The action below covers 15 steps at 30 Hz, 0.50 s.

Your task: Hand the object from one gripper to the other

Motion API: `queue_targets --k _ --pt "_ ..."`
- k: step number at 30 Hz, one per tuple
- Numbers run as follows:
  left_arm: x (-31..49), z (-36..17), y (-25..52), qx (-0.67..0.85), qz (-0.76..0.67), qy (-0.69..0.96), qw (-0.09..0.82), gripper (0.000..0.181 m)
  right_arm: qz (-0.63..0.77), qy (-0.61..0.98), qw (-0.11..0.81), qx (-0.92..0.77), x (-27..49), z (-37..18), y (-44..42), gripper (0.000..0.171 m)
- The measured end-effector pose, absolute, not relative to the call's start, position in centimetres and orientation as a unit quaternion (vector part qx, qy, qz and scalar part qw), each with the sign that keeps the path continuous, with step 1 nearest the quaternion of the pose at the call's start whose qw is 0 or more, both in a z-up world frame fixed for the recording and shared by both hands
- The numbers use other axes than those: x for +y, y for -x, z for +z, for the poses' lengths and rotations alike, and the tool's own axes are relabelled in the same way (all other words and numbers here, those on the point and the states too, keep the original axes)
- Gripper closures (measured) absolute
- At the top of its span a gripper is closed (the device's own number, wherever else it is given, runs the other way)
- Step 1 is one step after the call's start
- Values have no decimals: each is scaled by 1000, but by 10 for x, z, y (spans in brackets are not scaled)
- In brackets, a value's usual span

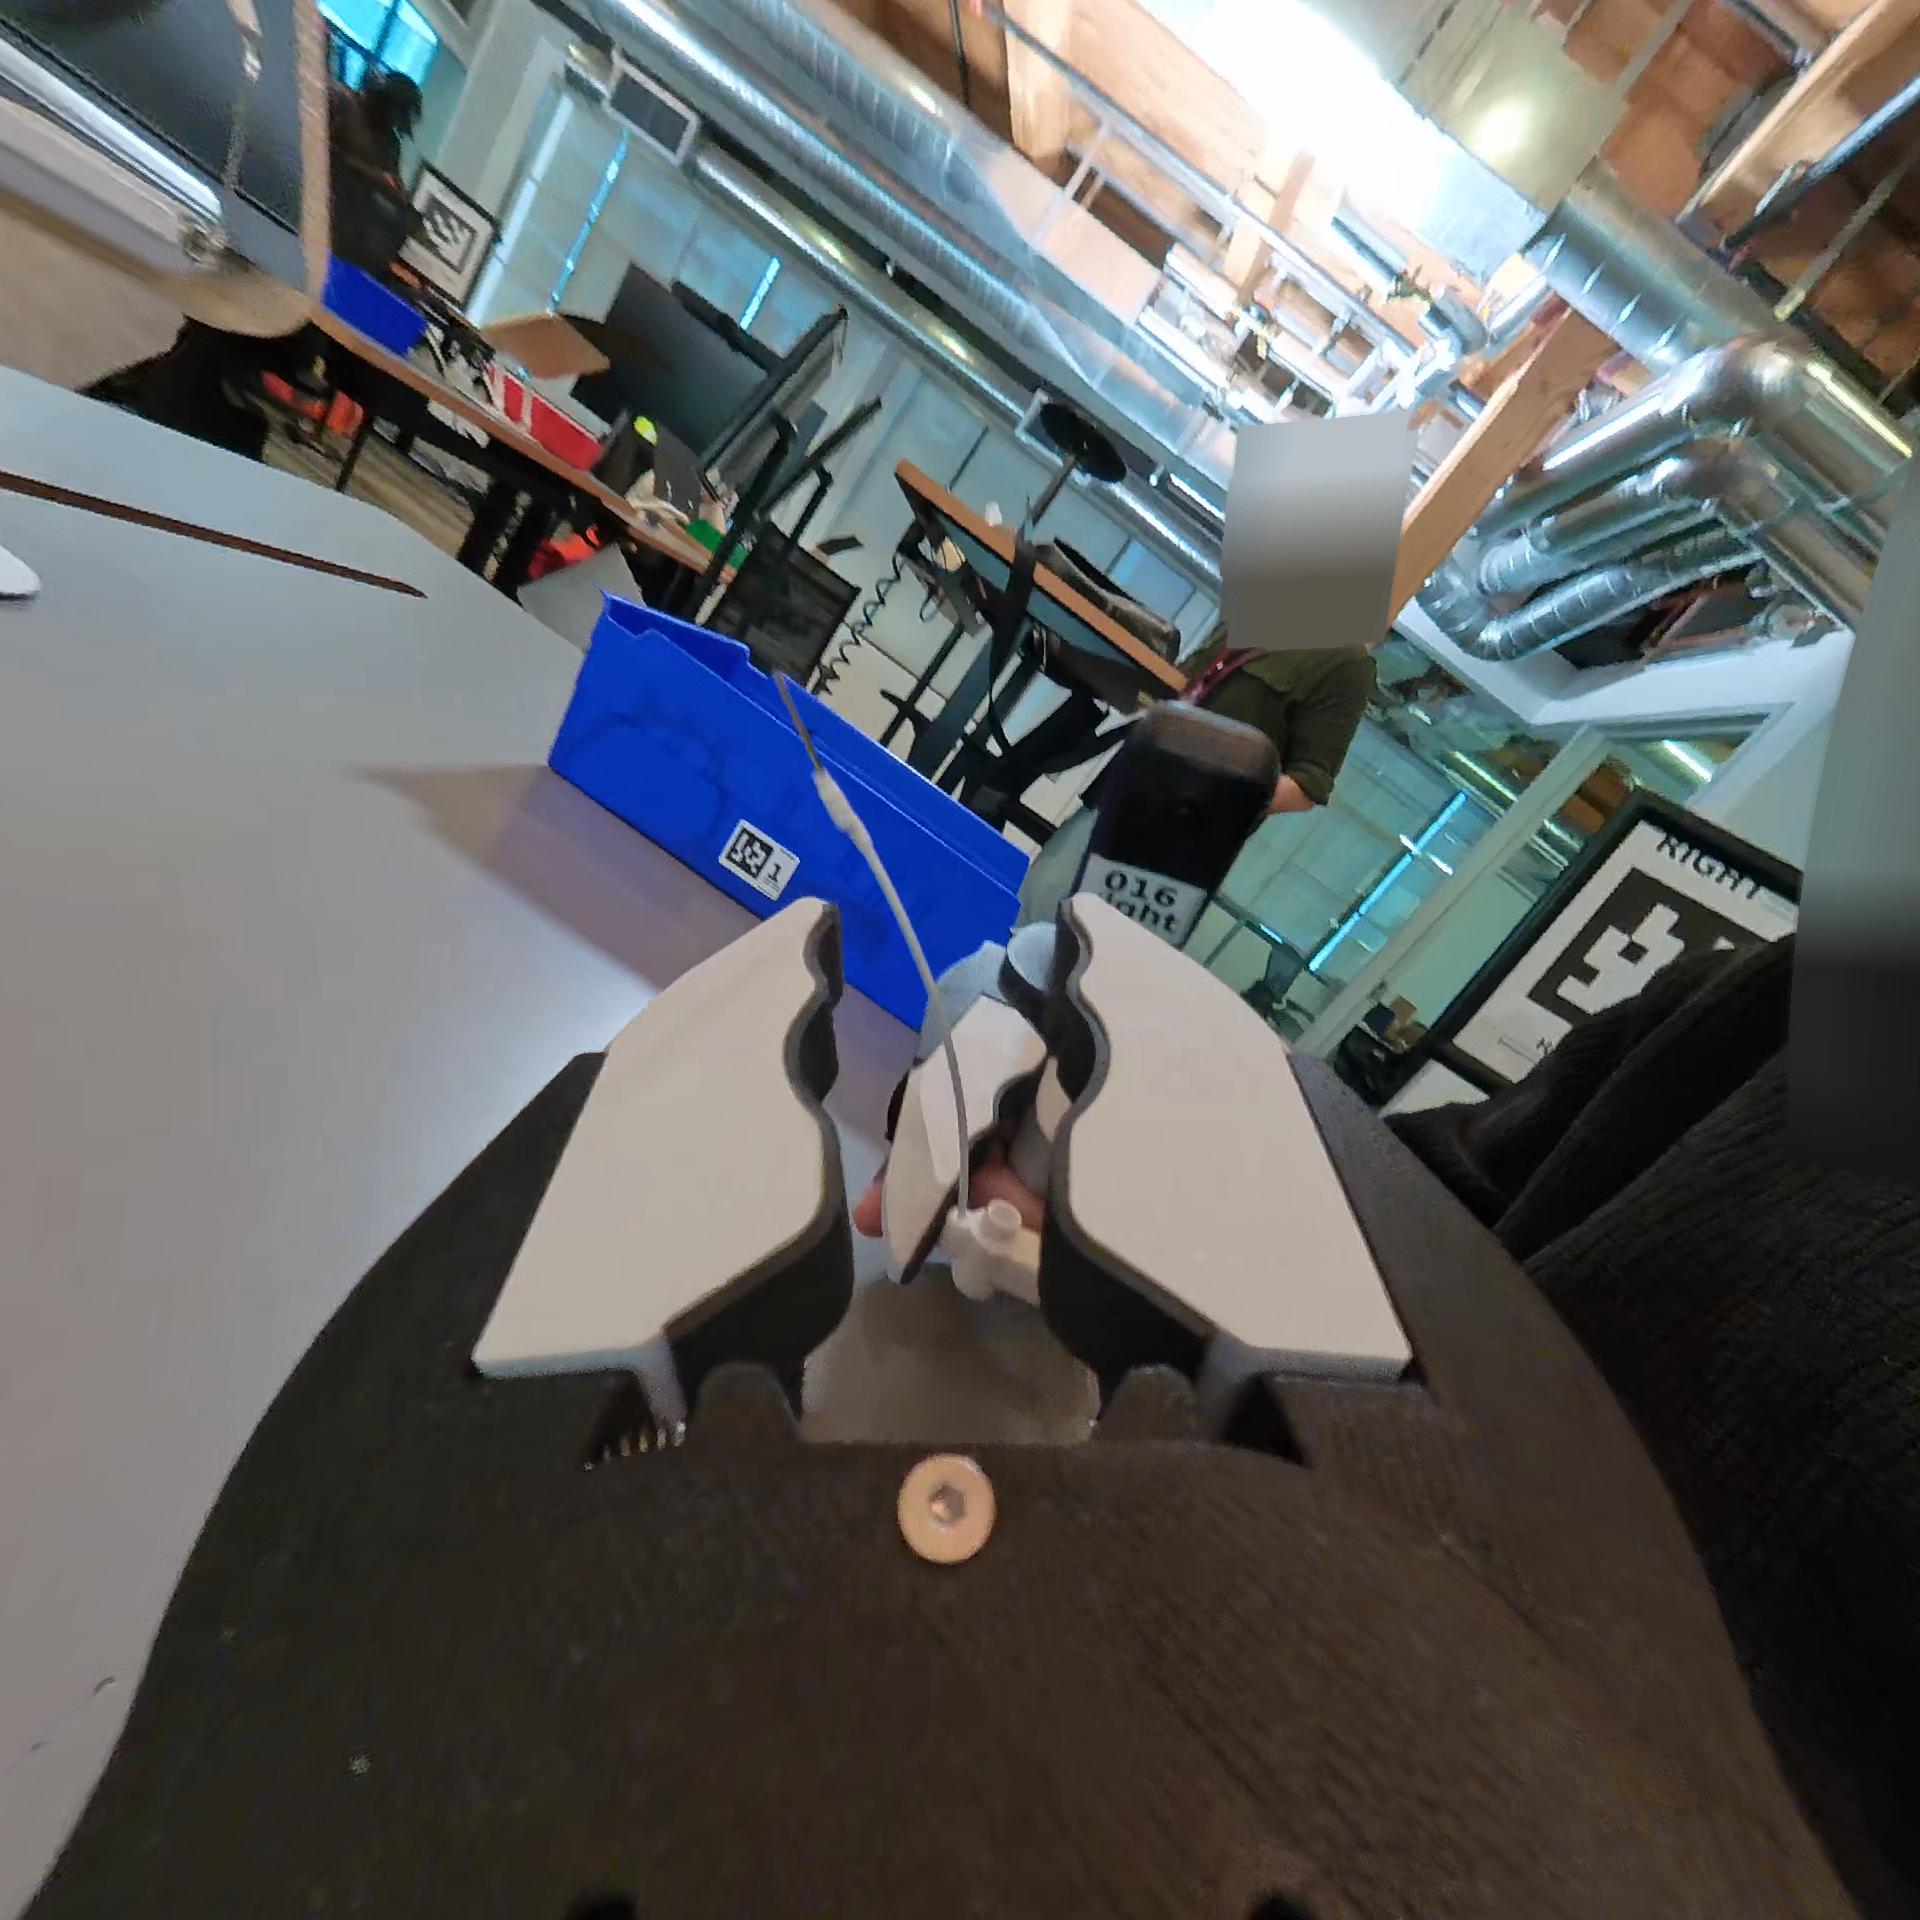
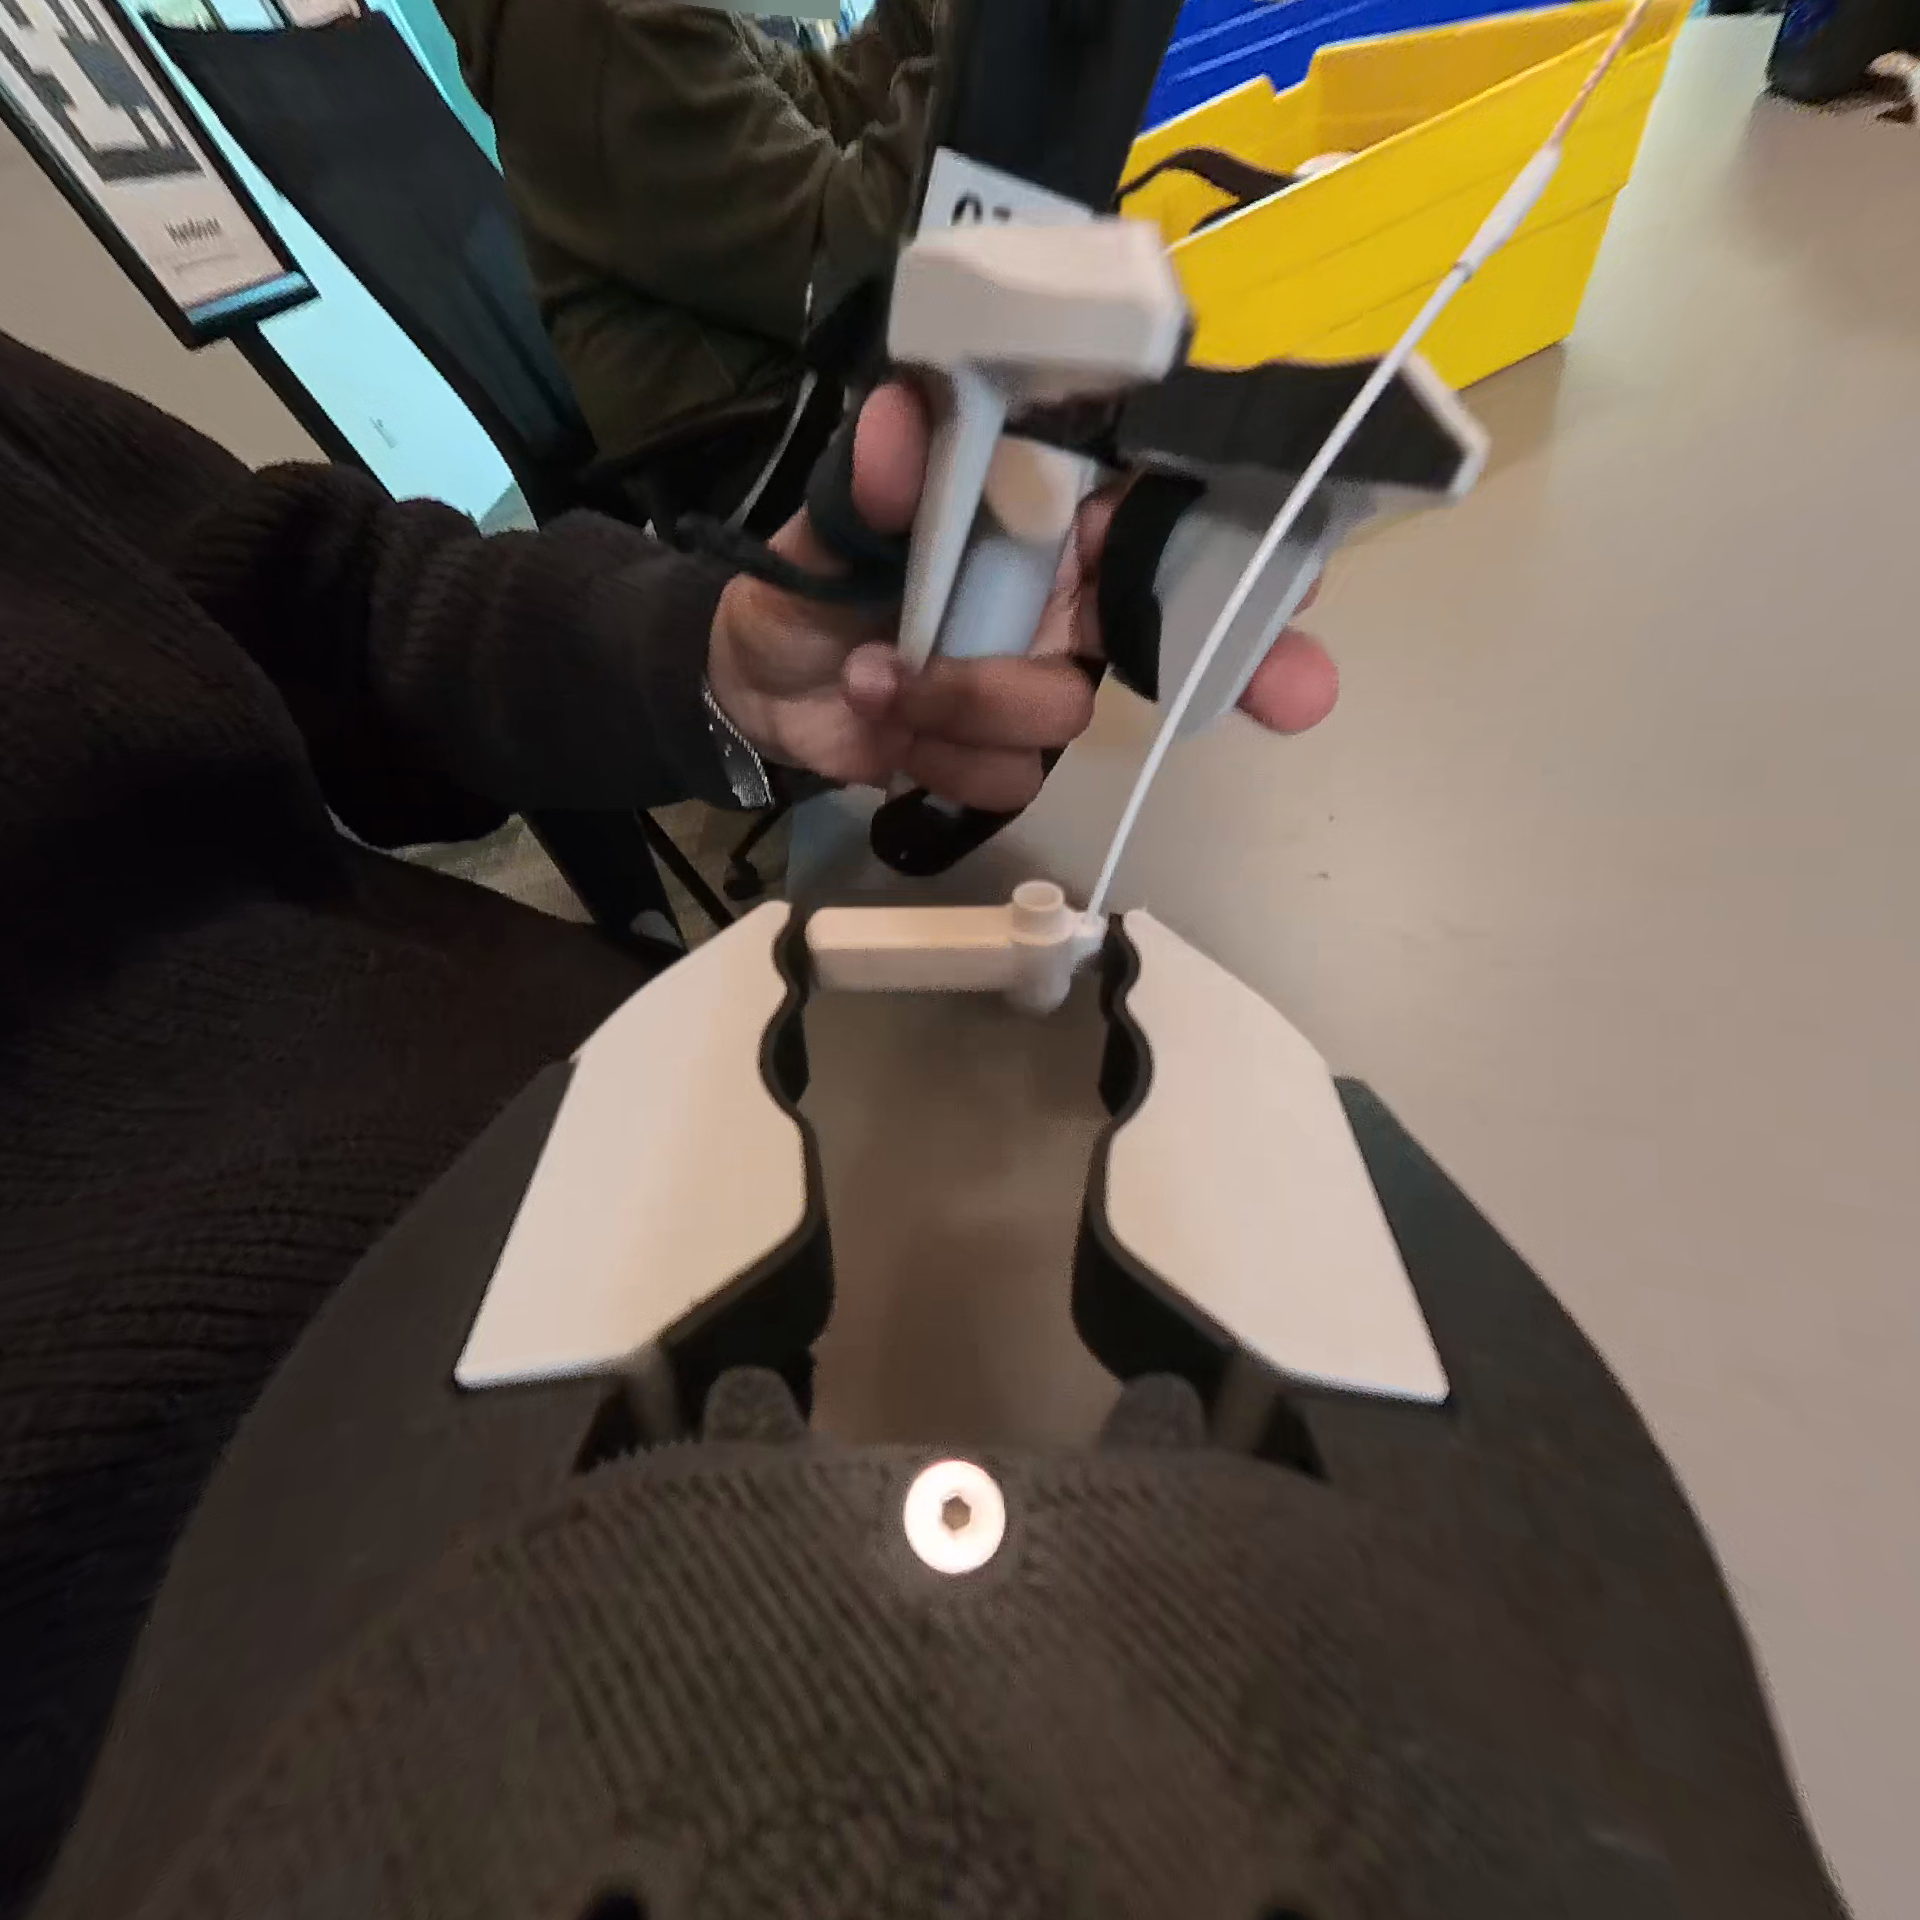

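White plastic, a small block-shaped object with a peg and a thin wire, sits clamped crosswise between the right claw fingertips, spanning a fairly wide gap. Beyond it, a hand holds the left claw, whose jaws stand parted with nothing gripped; in the left wrist view the object lies between them, near the right finger. A blue bin stands on the grey table ahead, a yellow bin to the right.
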<state>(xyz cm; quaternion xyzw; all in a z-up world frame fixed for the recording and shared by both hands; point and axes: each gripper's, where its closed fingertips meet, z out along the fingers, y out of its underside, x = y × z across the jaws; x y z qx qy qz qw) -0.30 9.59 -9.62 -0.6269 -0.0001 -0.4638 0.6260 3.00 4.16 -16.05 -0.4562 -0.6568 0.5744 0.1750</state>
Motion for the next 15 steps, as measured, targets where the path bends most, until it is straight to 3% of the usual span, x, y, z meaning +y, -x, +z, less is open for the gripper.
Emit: queue_targets --k 4,15 --pt "97 -95 15 -29 -470 614 633 142 555 451 172 -677 36 -169 -31 116" --pt "94 -89 23 -37 -486 594 640 178 546 448 170 -687 34 -173 -32 116"
